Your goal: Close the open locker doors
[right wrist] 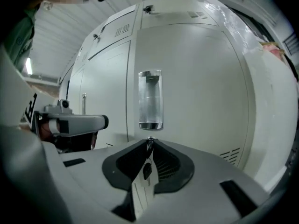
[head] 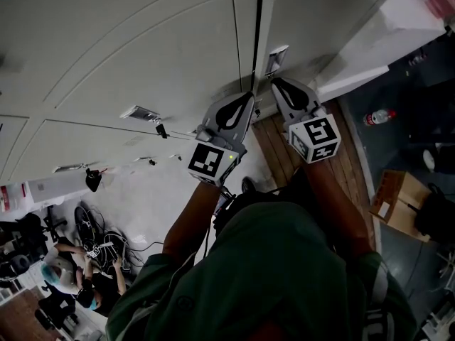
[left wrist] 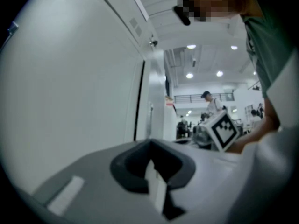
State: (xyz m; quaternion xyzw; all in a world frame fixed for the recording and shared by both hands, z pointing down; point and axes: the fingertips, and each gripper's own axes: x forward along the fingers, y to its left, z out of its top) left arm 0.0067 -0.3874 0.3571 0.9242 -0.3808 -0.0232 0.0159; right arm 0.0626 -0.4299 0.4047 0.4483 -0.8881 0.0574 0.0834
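As both sit pressed together on nothing, our left tool hangs beside the right tool, just beneath the handle of the ajar locker door; likely stiff, light sheet metal, best pushed there.

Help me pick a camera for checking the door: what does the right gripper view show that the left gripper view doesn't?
Right gripper view only: a chrome handle and the left tool. Left gripper view only: a lit hall, a standing person and the right tool's marker cube. Both: white locker doors ahead, each tool's jaws together.
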